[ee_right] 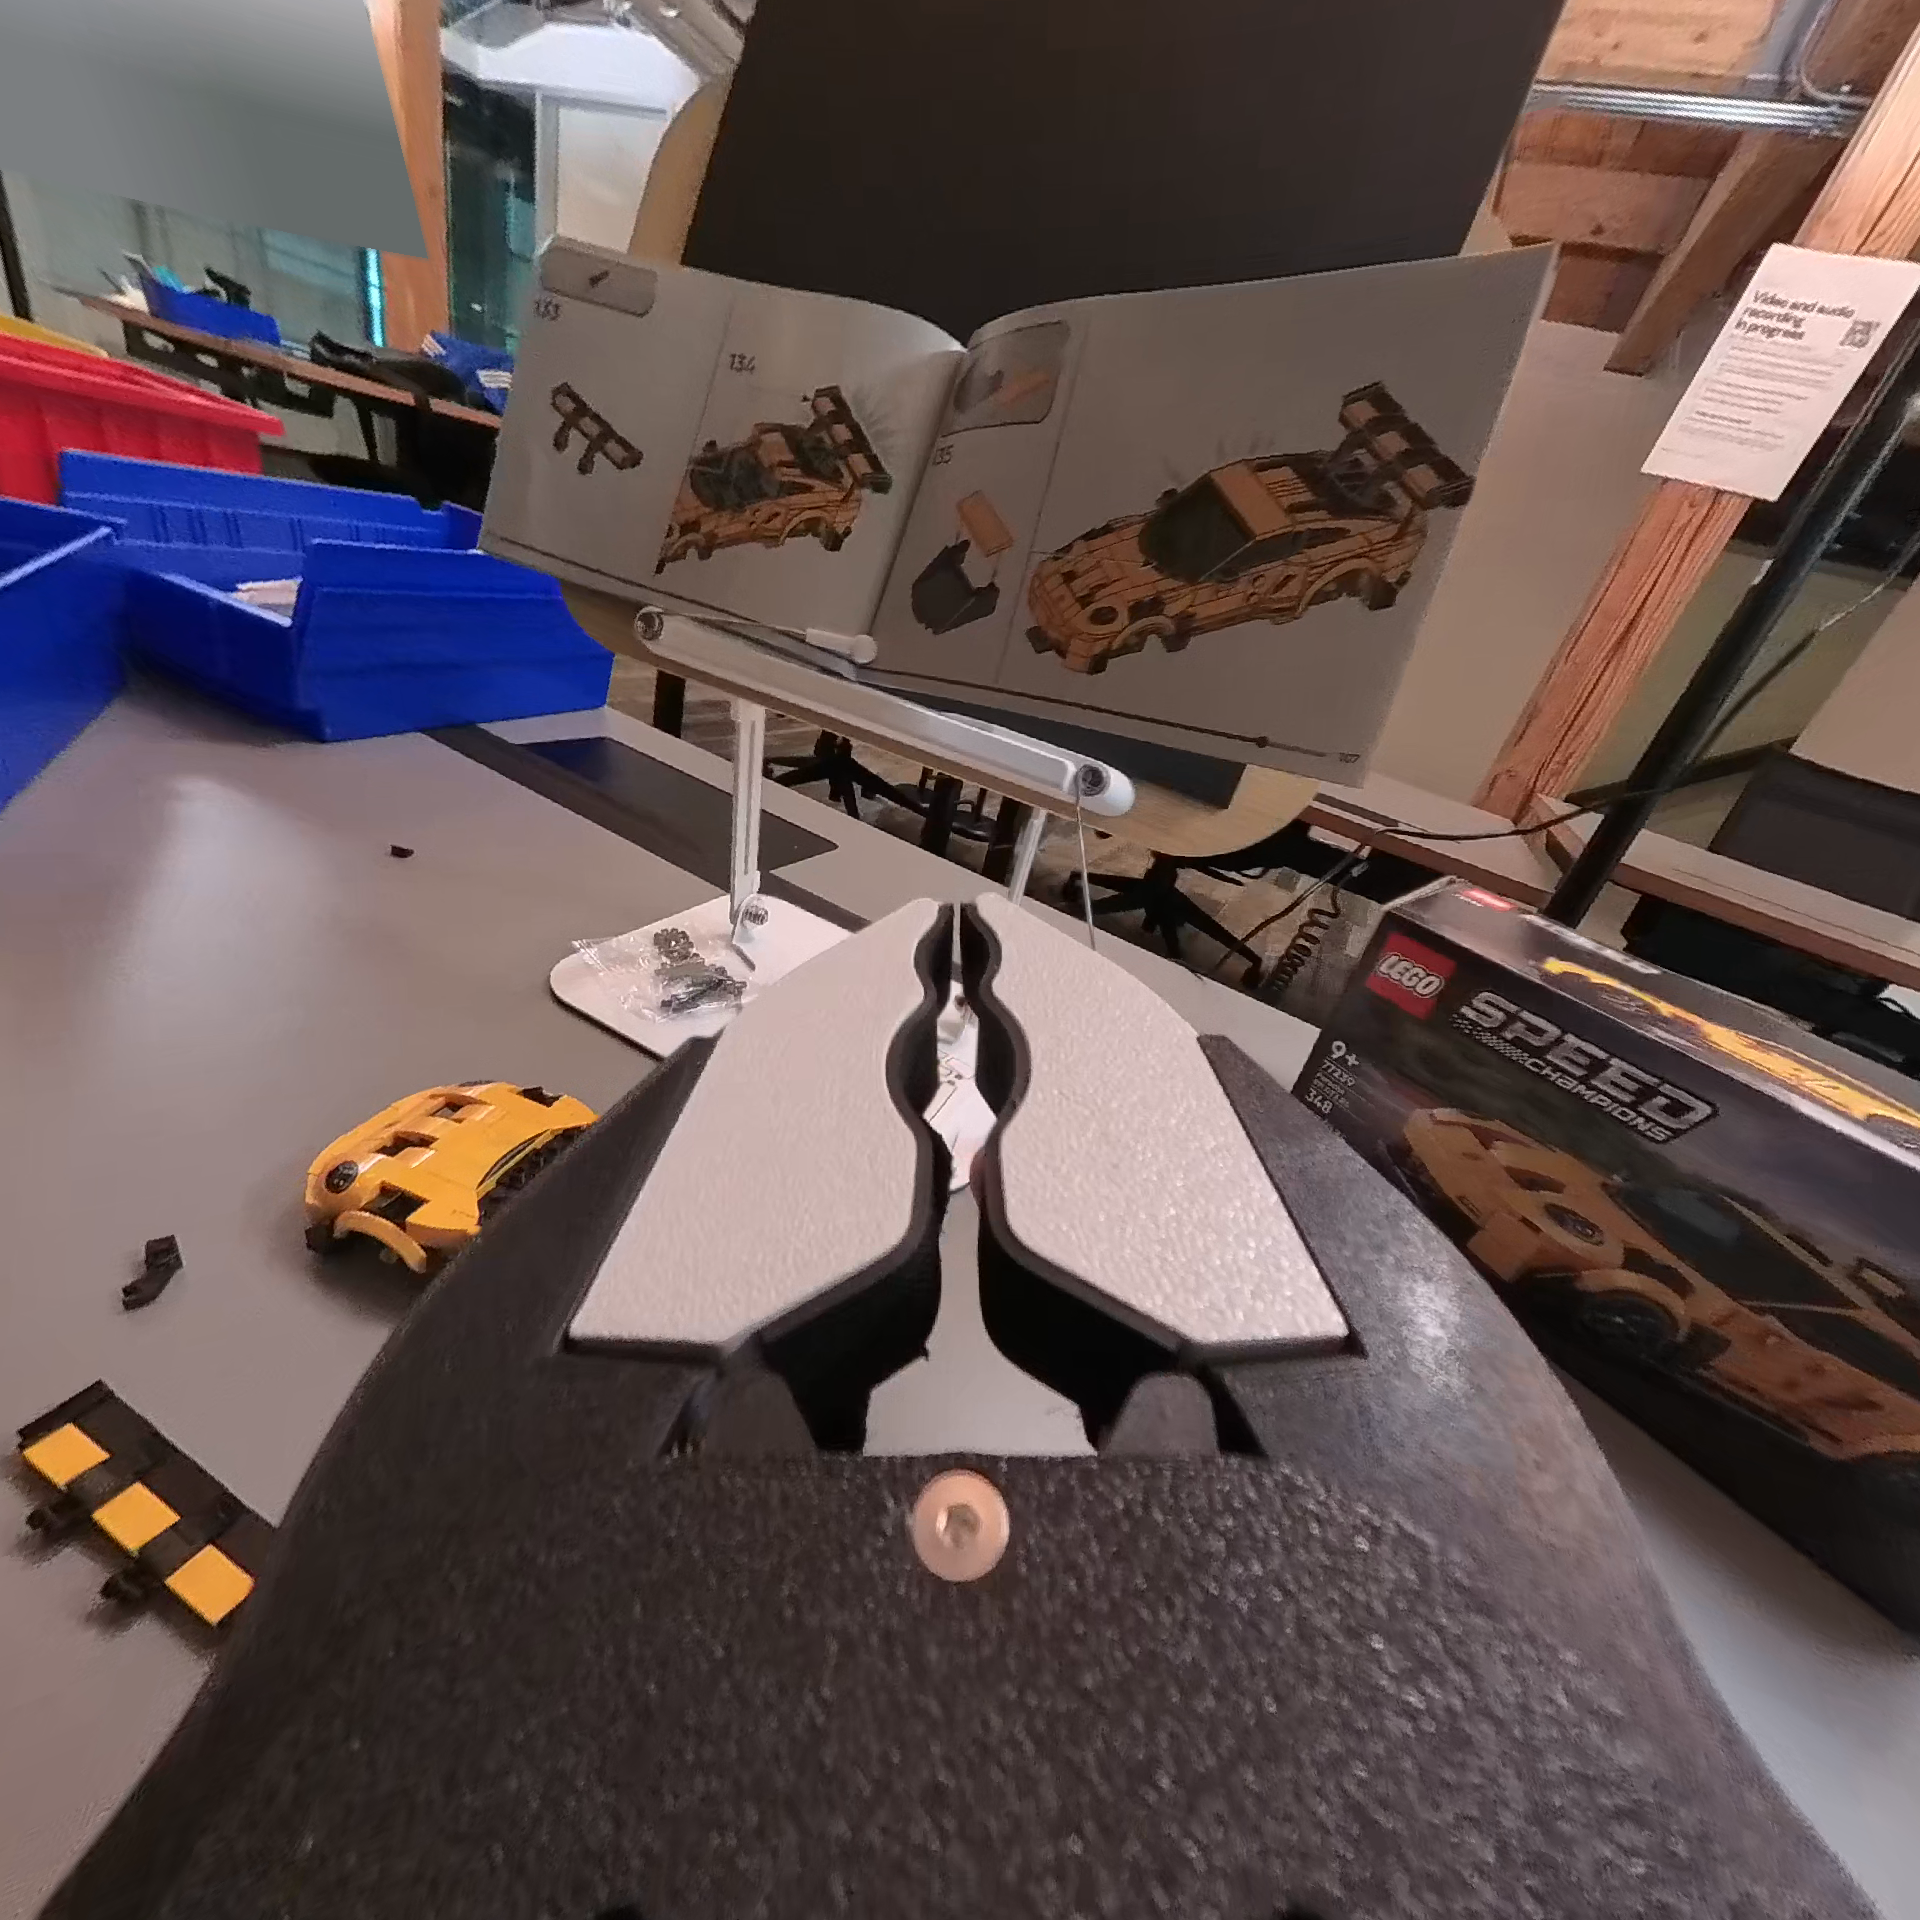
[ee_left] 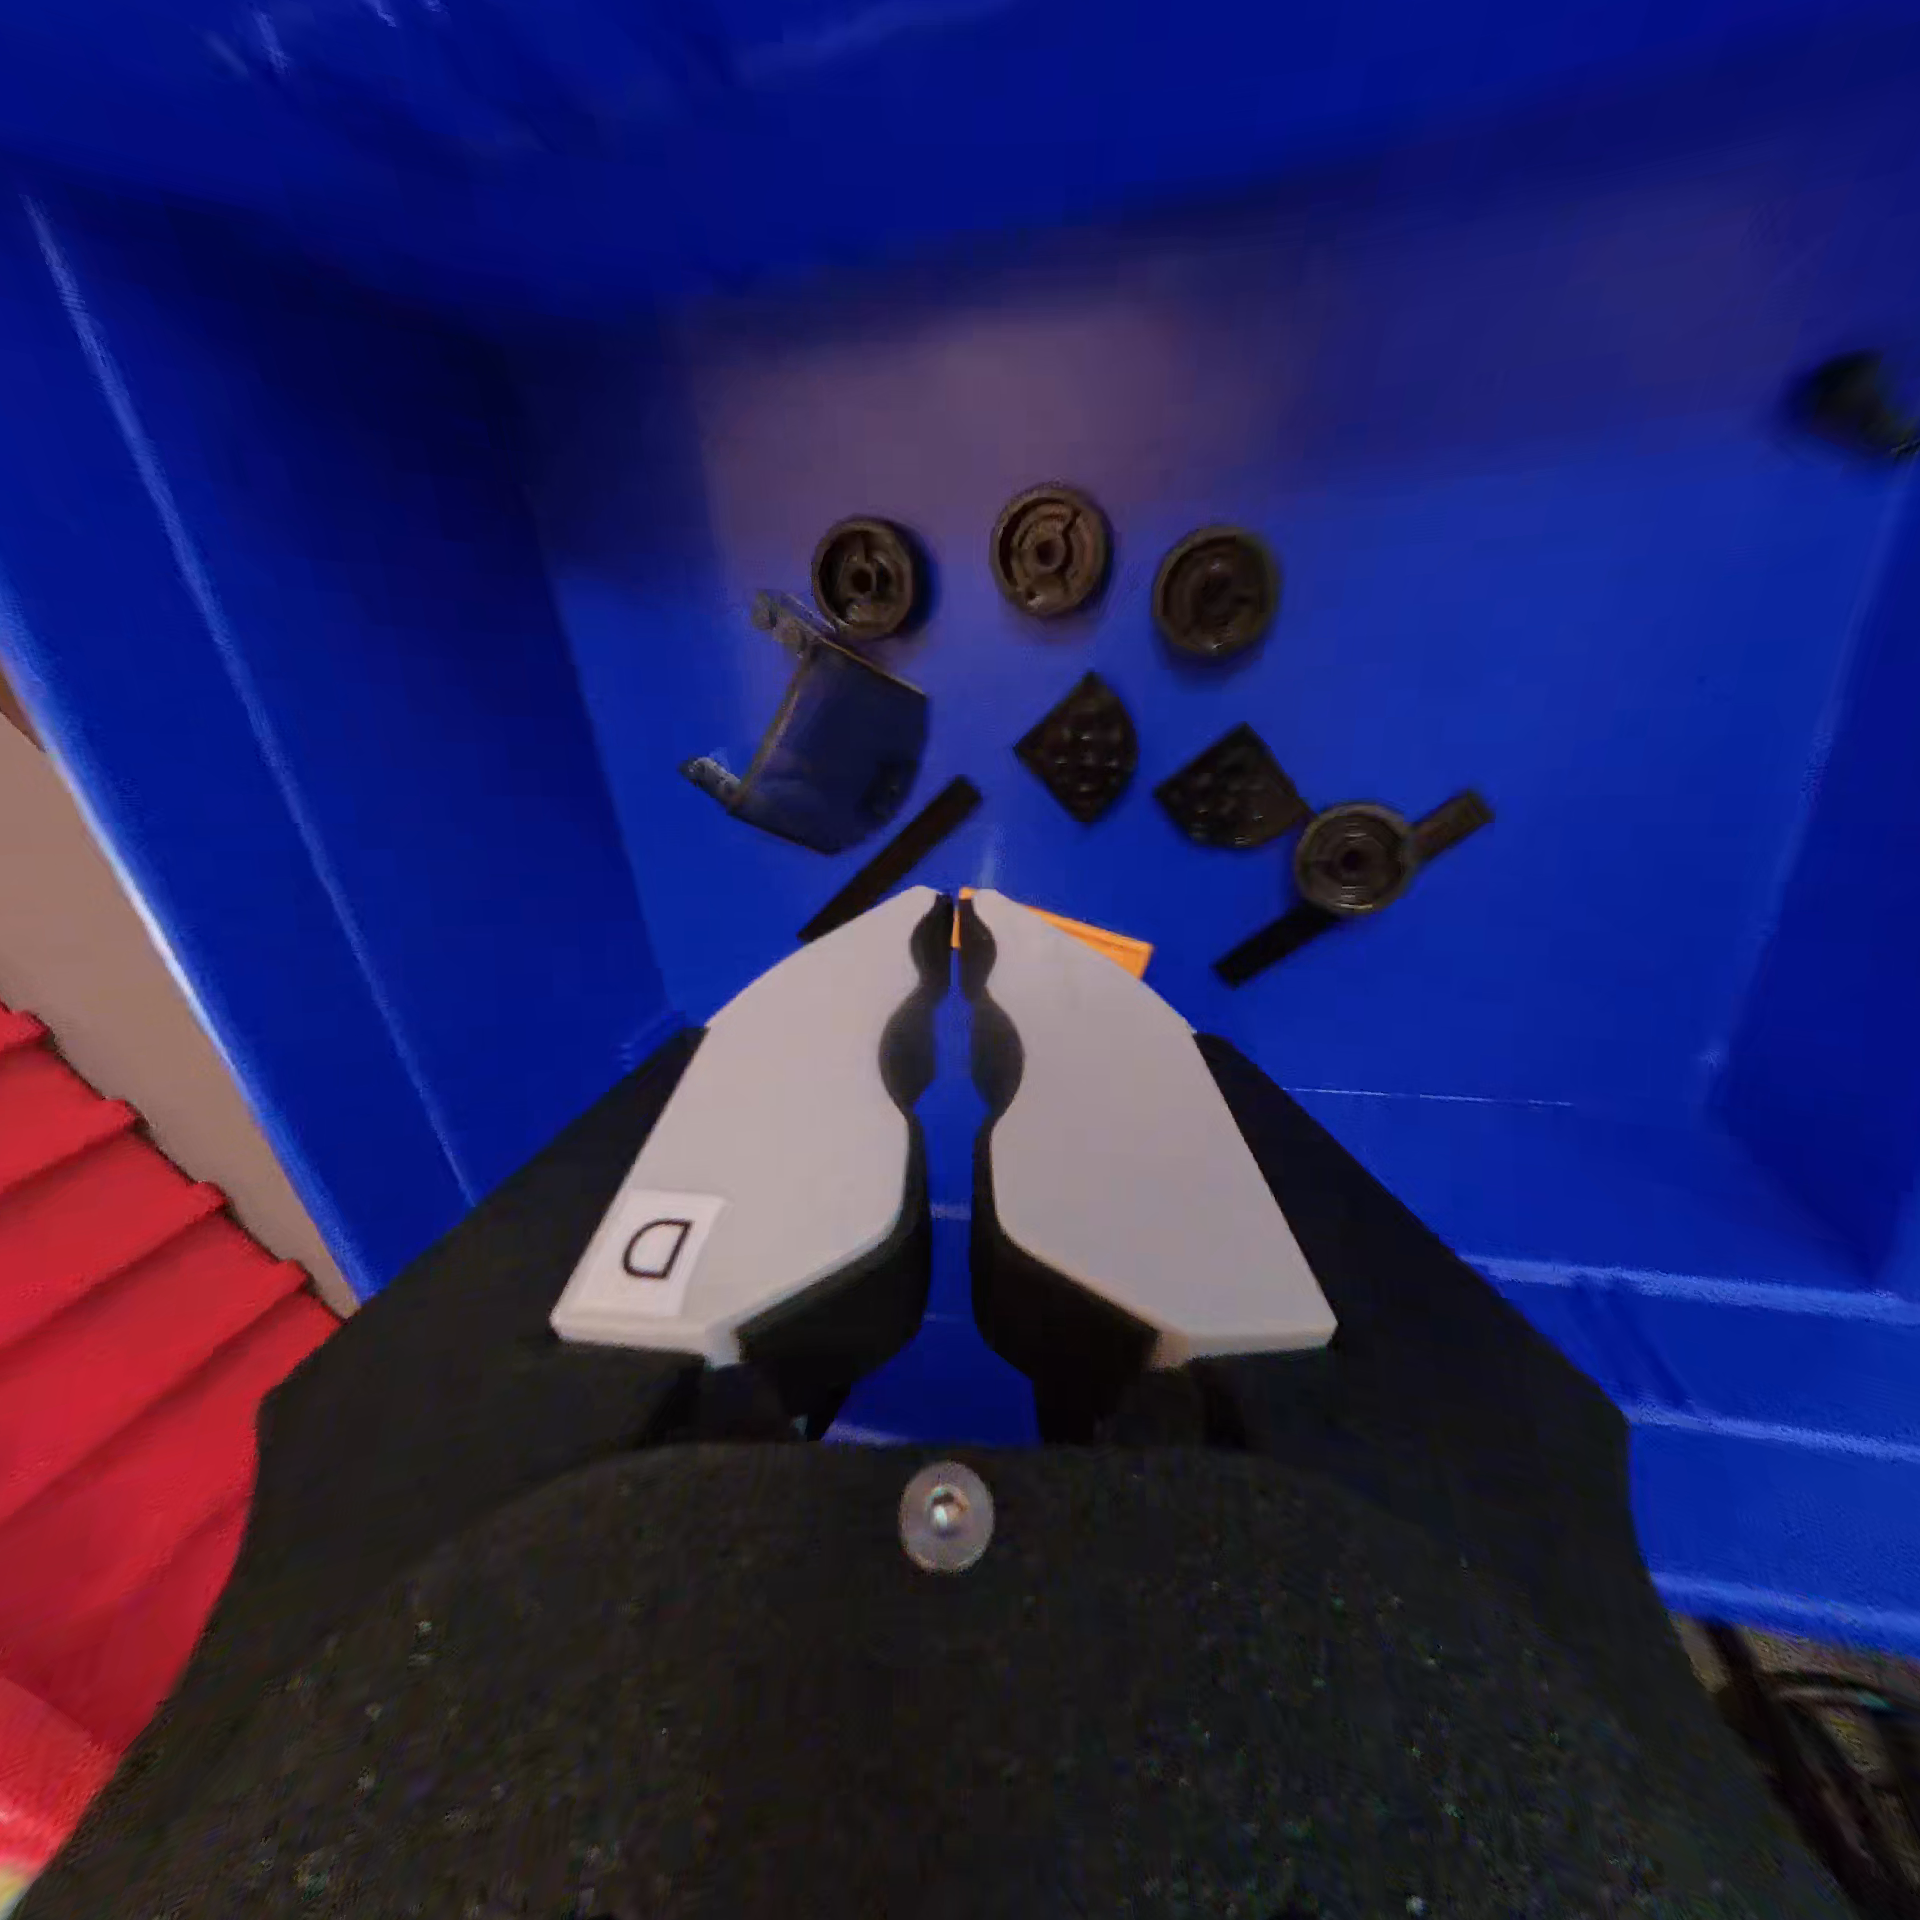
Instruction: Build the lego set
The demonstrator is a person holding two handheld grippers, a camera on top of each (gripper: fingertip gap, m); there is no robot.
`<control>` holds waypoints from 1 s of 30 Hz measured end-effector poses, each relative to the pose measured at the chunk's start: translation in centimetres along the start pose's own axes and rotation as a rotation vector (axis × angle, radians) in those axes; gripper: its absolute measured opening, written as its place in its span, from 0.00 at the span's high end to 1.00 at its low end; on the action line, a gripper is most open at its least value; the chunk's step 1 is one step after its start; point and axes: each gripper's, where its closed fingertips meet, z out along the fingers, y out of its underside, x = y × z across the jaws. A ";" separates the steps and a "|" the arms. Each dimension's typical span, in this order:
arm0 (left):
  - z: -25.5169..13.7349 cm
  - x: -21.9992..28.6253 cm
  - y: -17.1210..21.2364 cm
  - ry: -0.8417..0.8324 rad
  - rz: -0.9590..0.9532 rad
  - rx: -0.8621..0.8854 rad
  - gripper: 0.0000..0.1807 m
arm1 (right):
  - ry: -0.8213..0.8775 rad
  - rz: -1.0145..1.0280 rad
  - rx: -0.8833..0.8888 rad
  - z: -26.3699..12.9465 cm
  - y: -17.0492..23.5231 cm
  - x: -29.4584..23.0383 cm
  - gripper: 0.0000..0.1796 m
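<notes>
One grey table (ee_right: pixel 260 935) (blue bins (ee_right: pixel 343 623) behind), timber-beamed room.

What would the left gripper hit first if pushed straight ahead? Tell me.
Probably the orange piece right at the tips of the left gripper, then the blue bin's floor. Depth is unclear; its jaws look nearly closed.

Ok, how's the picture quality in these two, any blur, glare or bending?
Left wrist view: top of the blue bin is smeared, black wheels fairly sharp, a pale glare patch above them. Right wrist view: mostly sharp; wide-angle lens bends the table edges and instruction booklet.
</notes>
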 end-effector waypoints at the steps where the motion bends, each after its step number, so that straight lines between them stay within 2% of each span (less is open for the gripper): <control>1: 0.7 -0.2 0.1 -0.007 0.018 -0.016 0.96 | -0.002 -0.006 -0.005 0.1 0.1 -0.2 0.99; 4: 1.6 0.1 -0.5 0.052 0.012 -0.006 0.94 | -0.011 -0.014 -0.019 0.3 0.5 -0.6 1.00; 7: 2.2 2.2 -1.1 0.186 0.029 -0.005 0.90 | -0.016 -0.024 -0.034 0.4 0.9 -0.9 1.00; 12: 2.5 6.4 -0.3 0.375 0.059 -0.112 0.89 | -0.025 -0.016 -0.052 0.6 1.6 -1.0 1.00; 14: 2.6 7.5 0.2 0.402 0.082 -0.155 0.93 | -0.029 -0.015 -0.056 0.6 1.8 -1.0 0.99; 17: 1.1 9.6 -0.8 0.511 0.097 -0.108 0.94 | -0.034 -0.012 -0.058 0.6 1.9 -1.0 0.99; 19: 0.4 8.4 -2.7 0.467 0.080 0.005 0.94 | -0.036 -0.007 -0.058 0.6 1.9 -1.0 1.00; 21: 0.4 5.1 -4.1 0.330 0.027 0.083 0.94 | -0.038 -0.006 -0.061 0.6 2.0 -1.0 0.99; 24: 1.4 -0.3 -3.8 0.104 -0.020 0.059 0.90 | -0.038 -0.012 -0.060 0.5 1.9 -1.0 0.99; 27: 3.0 -2.3 -3.6 0.084 -0.121 0.024 0.84 | -0.038 -0.013 -0.063 0.5 2.0 -1.1 0.99; 30: 4.7 -2.7 -3.3 0.093 -0.114 -0.022 0.80 | -0.040 -0.018 -0.071 0.6 2.2 -1.1 0.99</control>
